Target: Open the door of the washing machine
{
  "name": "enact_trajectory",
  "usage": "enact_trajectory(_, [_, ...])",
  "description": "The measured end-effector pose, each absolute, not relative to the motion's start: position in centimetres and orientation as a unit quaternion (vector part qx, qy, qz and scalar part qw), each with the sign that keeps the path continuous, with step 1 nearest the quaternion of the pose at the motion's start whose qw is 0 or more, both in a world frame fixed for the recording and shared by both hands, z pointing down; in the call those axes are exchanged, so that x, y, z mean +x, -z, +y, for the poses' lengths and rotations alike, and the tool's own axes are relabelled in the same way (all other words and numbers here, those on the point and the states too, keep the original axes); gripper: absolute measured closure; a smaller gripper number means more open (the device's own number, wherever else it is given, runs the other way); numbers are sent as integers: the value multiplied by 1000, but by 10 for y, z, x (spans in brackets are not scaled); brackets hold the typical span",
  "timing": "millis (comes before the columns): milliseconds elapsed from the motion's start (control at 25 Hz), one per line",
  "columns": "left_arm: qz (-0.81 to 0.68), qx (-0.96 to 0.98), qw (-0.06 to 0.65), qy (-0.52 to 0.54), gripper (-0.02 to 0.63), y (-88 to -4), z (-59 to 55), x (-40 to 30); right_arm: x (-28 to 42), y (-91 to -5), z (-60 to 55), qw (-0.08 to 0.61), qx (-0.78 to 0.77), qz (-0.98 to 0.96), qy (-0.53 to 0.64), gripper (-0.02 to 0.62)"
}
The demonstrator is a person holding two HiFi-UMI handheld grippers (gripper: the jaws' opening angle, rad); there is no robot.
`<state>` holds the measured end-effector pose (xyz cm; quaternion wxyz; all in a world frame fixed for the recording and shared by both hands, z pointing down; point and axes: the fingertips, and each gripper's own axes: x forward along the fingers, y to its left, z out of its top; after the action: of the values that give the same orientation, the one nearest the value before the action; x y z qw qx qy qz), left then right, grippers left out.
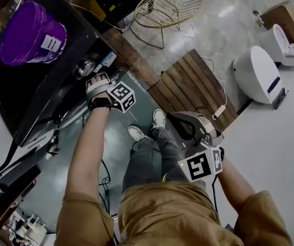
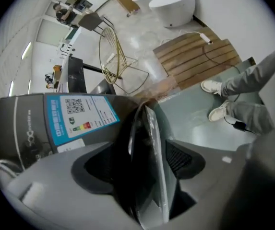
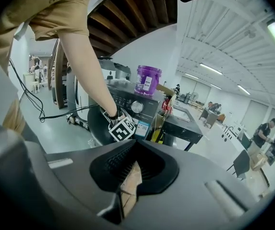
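The dark washing machine (image 1: 44, 86) stands at the left with a purple bucket (image 1: 31, 32) on its top. My left gripper (image 1: 93, 82) is down at the machine's front. In the left gripper view its jaws (image 2: 144, 162) straddle the thin glossy edge of the door (image 2: 149, 133), open, with dark gaps beside the edge. A blue label (image 2: 79, 114) is on the machine's front just beyond. My right gripper (image 1: 186, 122) hangs in the air over the floor, away from the machine. Its jaws (image 3: 132, 176) are shut, with only a narrow slit and nothing held. The right gripper view shows the machine (image 3: 127, 99) ahead.
My feet (image 1: 147, 127) stand on the grey-green floor before the machine, cables (image 1: 105, 173) trailing beside them. A wooden slatted platform (image 1: 198, 86) lies to the right, a wire chair (image 1: 167, 6) beyond it, and white rounded units (image 1: 259, 73) at the far right. A black table (image 3: 180, 126) adjoins the machine.
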<state>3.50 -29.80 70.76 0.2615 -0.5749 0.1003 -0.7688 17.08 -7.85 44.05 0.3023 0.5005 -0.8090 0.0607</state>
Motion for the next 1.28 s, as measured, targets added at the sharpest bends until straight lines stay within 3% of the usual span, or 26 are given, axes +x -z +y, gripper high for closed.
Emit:
enact_trajectory(280, [94,-511,251,817,295,-732,-301,21,189,-454,-70,299,504,-807,-78,591])
enact_trajectory(560, [86,-475,159,861,422,-737,-311,23,189,-464,-71,286,507,-809,-84,591])
enact_trajectory(1280, [100,-515,72,848,456,-734,-308,26,204,-482,-43,248,546,-790,-124,591])
